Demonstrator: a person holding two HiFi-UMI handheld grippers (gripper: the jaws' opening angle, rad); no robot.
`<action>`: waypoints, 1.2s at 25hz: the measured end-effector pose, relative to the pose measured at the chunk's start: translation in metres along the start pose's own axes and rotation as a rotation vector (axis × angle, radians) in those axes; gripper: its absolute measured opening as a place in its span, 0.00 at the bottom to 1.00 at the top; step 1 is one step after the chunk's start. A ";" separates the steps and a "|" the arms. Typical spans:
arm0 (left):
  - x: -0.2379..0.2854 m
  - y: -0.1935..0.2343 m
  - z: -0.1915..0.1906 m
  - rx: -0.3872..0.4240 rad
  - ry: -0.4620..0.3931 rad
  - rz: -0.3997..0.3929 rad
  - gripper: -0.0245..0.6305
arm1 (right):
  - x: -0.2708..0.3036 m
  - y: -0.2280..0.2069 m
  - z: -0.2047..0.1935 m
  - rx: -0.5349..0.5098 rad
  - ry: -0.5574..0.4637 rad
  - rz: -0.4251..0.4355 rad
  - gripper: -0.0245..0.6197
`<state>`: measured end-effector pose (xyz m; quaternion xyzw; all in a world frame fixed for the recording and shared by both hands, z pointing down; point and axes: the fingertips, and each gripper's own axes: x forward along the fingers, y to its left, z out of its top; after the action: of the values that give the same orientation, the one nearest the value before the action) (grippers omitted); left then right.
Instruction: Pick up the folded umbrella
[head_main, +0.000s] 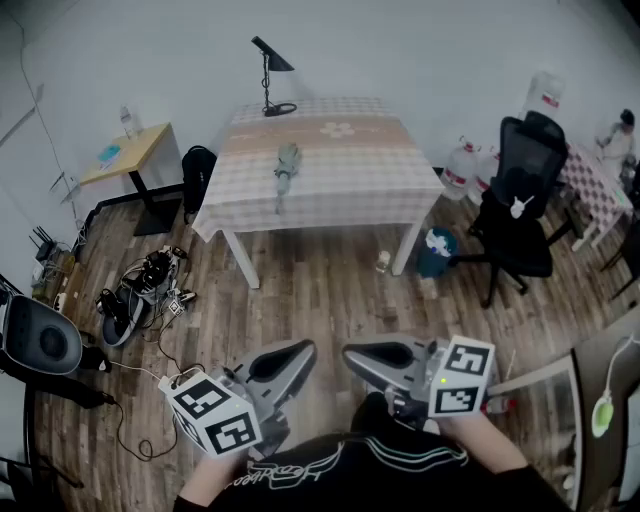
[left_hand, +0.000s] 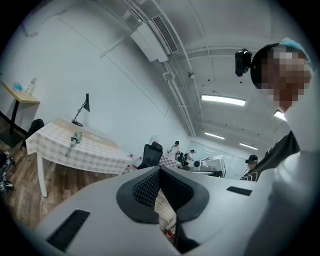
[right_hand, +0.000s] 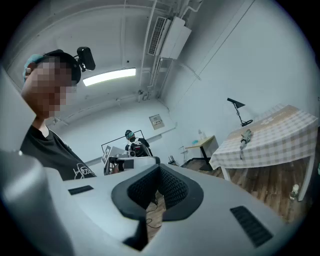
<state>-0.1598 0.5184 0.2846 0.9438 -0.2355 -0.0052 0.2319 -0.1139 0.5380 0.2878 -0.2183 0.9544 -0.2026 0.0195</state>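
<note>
The folded umbrella (head_main: 287, 166), grey-green with a slim handle, lies on the checked tablecloth of the table (head_main: 350, 185) across the room. It also shows small in the left gripper view as the umbrella (left_hand: 75, 138) and in the right gripper view as the umbrella (right_hand: 245, 136). My left gripper (head_main: 303, 350) and right gripper (head_main: 352, 354) are held close to my body, far from the table, tips turned toward each other. The left gripper (left_hand: 160, 170) is shut with nothing between its pads. The right gripper (right_hand: 159, 167) is shut and empty too.
A black desk lamp (head_main: 269, 74) stands at the table's far edge. A wooden side table (head_main: 125, 153) and a black bag (head_main: 198, 170) sit to the left, cables and gear (head_main: 145, 290) on the floor. A black office chair (head_main: 520, 210), water jugs (head_main: 462, 165) and a bin (head_main: 436, 250) stand to the right.
</note>
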 end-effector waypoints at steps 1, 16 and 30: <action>0.001 -0.001 0.000 -0.001 0.001 0.002 0.03 | -0.002 0.000 0.000 -0.002 0.003 -0.001 0.05; 0.023 0.006 0.004 -0.002 0.015 0.010 0.03 | -0.012 -0.029 0.006 0.039 -0.007 -0.012 0.05; 0.109 0.073 0.028 -0.043 0.048 0.082 0.03 | -0.010 -0.141 0.042 0.087 -0.003 0.019 0.05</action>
<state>-0.0987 0.4004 0.3022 0.9279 -0.2683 0.0221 0.2578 -0.0420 0.4102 0.3043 -0.2087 0.9466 -0.2436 0.0324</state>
